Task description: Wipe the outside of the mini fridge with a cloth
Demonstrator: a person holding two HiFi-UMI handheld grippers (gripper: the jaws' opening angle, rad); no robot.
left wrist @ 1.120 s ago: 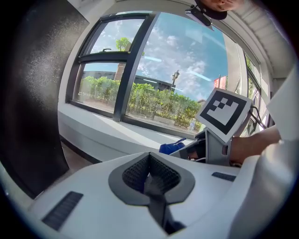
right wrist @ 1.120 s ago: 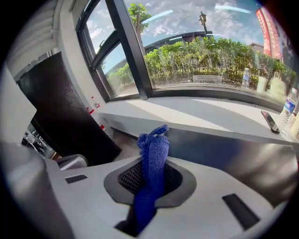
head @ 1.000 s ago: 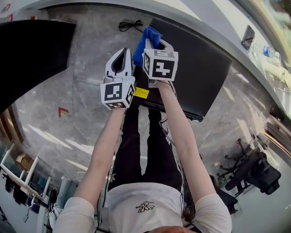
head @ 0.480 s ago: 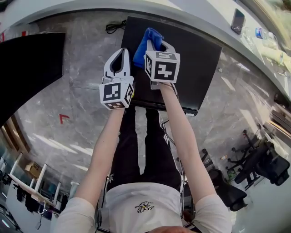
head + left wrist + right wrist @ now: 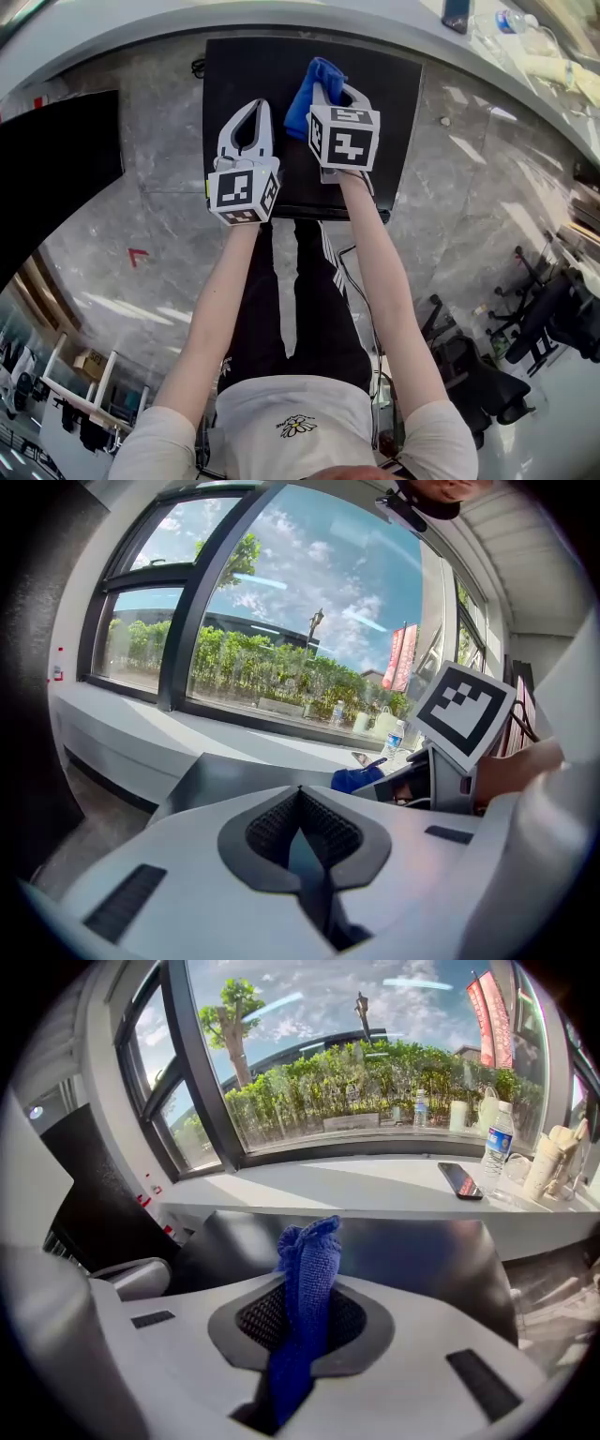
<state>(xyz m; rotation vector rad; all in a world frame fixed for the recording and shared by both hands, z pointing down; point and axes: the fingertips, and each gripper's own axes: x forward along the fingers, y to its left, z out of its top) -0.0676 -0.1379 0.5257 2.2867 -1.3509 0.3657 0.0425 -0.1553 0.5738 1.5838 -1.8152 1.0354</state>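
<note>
The blue cloth [image 5: 314, 89] [image 5: 309, 1269] is clenched between the jaws of the right gripper [image 5: 336, 94] [image 5: 302, 1330], bunched into an upright fold that sticks out past the jaw tips, with a tail hanging down behind the ribbed pads. In the head view it is held over the far part of the top of the black mini fridge [image 5: 394, 112], towards the middle; whether it touches the surface cannot be told. The right gripper view looks across that dark, glossy top [image 5: 422, 1251] to the window ledge behind it. The left gripper [image 5: 255, 108] [image 5: 302, 803] is held just beside the right one, over the left half of the fridge top, its jaws pressed together with nothing between them; its view shows the cloth [image 5: 356, 778] and the right gripper's marker cube to its right. The fridge stands on a grey marble floor [image 5: 141, 187], its back against the curved white window ledge [image 5: 375, 1190]. On the ledge, to the right, lie a phone [image 5: 461, 1180] and a water bottle [image 5: 500, 1152]. The person stands at the fridge's near edge in black trousers and a white shirt, both arms stretched forward. A red arrow mark [image 5: 138, 255] is on the floor to the left, and black office chairs [image 5: 553, 328] stand well off to the right.
</note>
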